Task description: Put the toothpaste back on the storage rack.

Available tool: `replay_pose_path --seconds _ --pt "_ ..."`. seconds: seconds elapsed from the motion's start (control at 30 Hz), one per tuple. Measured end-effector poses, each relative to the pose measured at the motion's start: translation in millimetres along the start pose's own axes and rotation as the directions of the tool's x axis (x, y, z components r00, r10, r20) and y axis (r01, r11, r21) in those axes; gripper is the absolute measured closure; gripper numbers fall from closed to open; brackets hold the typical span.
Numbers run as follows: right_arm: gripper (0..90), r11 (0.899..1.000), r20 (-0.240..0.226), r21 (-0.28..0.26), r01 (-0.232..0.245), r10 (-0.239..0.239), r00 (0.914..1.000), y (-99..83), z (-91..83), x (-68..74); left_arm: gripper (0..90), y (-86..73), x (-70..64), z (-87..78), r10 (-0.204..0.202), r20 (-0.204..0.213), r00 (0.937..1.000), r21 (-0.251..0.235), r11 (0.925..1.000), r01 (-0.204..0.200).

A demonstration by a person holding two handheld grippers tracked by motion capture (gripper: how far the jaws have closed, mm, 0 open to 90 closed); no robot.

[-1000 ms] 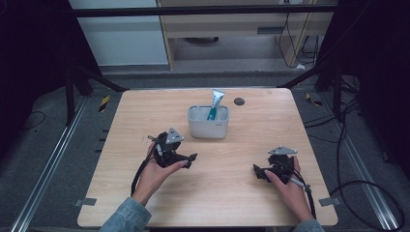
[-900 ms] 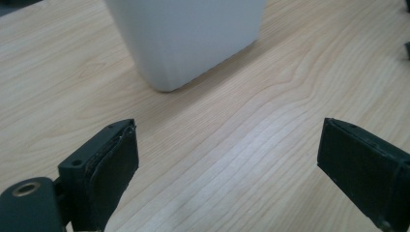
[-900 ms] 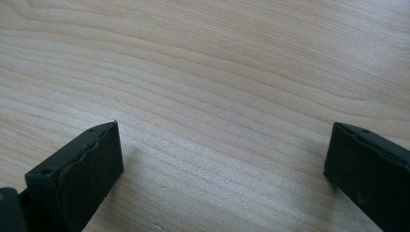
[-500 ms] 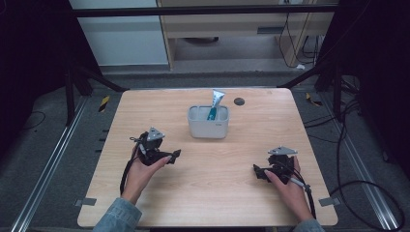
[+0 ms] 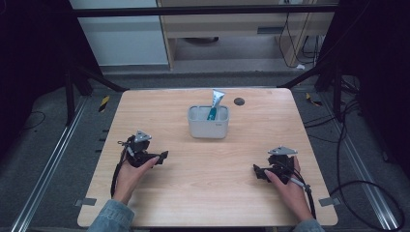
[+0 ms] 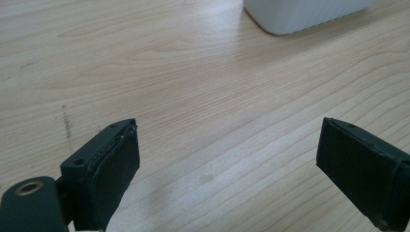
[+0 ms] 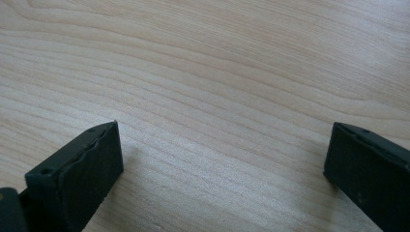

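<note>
A white rectangular holder (image 5: 208, 123) stands at the middle back of the wooden table (image 5: 203, 193), with a white and teal tube (image 5: 215, 103) standing in it. My left gripper (image 5: 162, 157) rests low over the left side of the table, jaws wide apart and nothing between them (image 6: 227, 164). The holder's bottom corner (image 6: 304, 14) lies ahead of it. My right gripper (image 5: 256, 173) sits low at the right front, open over bare wood (image 7: 222, 159).
A small dark round spot (image 5: 239, 101) marks the table behind the holder on the right. Black cables trail from both grippers toward the front edge. Metal rails and dark floor surround the table.
My left gripper has moved left and a little toward the front, away from the holder. The right gripper has stayed in place.
</note>
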State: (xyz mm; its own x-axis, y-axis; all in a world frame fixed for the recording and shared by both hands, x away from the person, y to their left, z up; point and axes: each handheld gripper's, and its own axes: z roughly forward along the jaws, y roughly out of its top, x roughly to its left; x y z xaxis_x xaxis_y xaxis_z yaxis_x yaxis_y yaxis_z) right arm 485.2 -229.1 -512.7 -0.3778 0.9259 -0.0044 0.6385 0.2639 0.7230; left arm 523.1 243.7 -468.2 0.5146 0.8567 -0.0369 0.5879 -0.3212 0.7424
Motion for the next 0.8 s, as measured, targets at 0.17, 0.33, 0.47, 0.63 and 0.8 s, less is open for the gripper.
replay_pose_path --seconds 0.17,0.33,0.47,0.63,0.8 --pt "0.4 1.0 0.0 0.0 0.0 0.0 1.0 0.0 0.0 0.0 7.5 -10.0 11.9 -0.7 -0.005 -0.027 0.9996 0.03 0.9995 0.006" --pt "0.4 1.0 0.0 0.0 0.0 0.0 1.0 0.0 0.0 0.0 7.5 -17.8 20.4 -0.5 -0.02 -0.044 0.9988 0.042 0.9989 0.022" --pt "0.4 1.0 0.0 0.0 0.0 0.0 1.0 0.0 0.0 0.0 7.0 -21.0 25.8 1.4 -0.024 -0.053 0.9983 0.051 0.9984 0.027" --pt "0.4 1.0 -0.002 0.002 -0.002 0.002 1.0 0.1 -0.2 0.1 6.9 -22.6 30.9 4.4 -0.033 -0.059 0.9977 0.055 0.9978 0.036" --pt "0.4 1.0 0.0 0.0 0.0 0.0 1.0 0.0 0.0 0.0 6.6 -24.5 34.7 10.0 -0.038 -0.053 0.9979 0.061 0.9973 0.041"
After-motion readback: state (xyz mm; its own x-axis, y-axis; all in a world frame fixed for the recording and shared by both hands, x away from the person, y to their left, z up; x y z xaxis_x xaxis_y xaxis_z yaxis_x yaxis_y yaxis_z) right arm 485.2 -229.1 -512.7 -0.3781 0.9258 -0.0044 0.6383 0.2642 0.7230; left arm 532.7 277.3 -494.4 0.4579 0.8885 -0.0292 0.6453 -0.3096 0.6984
